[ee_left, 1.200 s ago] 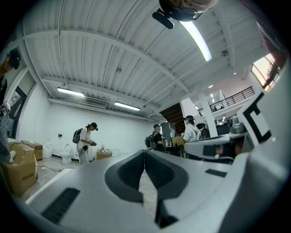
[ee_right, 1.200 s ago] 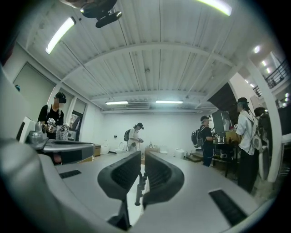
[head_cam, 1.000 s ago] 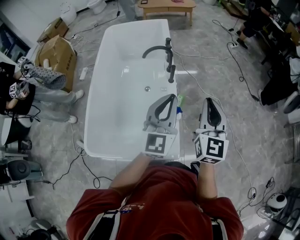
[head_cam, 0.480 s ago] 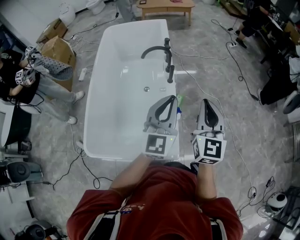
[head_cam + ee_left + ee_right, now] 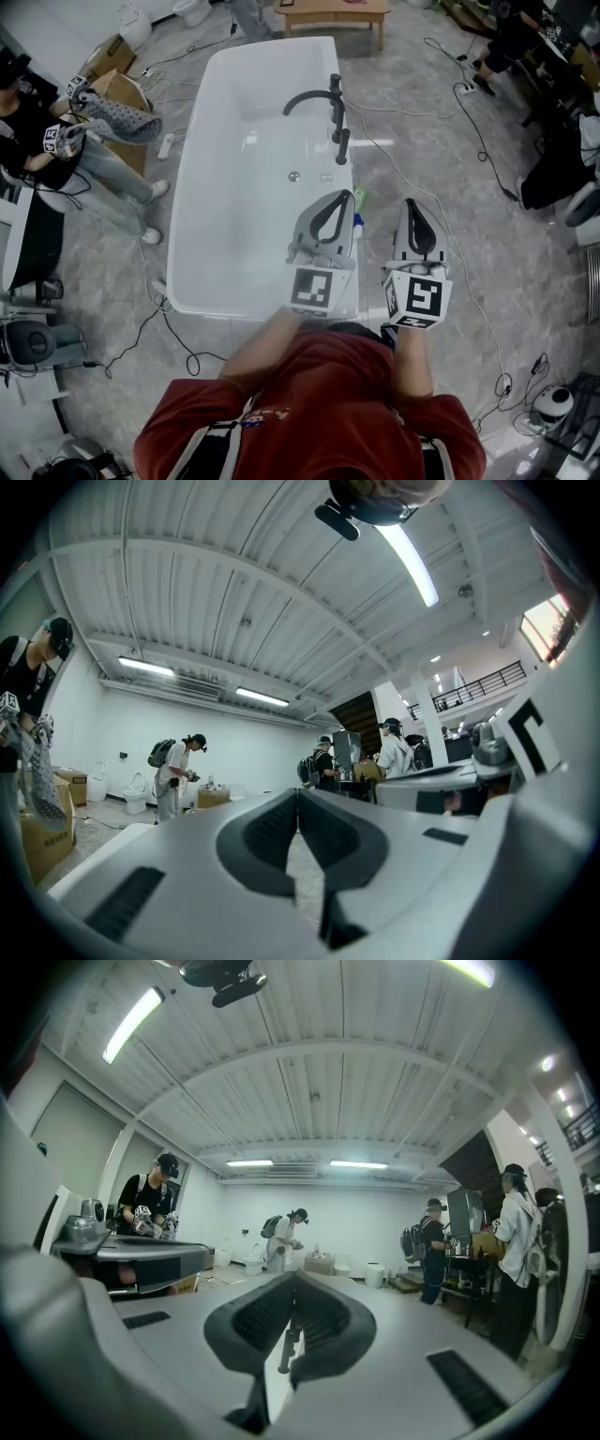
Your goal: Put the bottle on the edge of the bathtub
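In the head view a white bathtub (image 5: 211,178) fills the middle, and a small green and blue bottle (image 5: 360,208) stands on its right rim, partly hidden behind my left gripper (image 5: 339,195). That gripper hovers over the rim, shut and empty. My right gripper (image 5: 412,202) is beside the tub over the floor, to the right of the bottle, also shut with nothing held. Both gripper views look level across the room: the left gripper (image 5: 298,795) and the right gripper (image 5: 293,1279) show closed jaws with nothing between them. The bottle is not in either of those views.
A black faucet (image 5: 323,101) rises from the tub's right rim further away. Cables (image 5: 441,202) trail over the grey floor on the right. A cardboard box (image 5: 120,111) and a person (image 5: 56,150) holding grippers are at the left, and a wooden table (image 5: 333,11) stands beyond the tub.
Both grippers have stayed almost still. The person at the left has moved, lifting a grey cloth higher.
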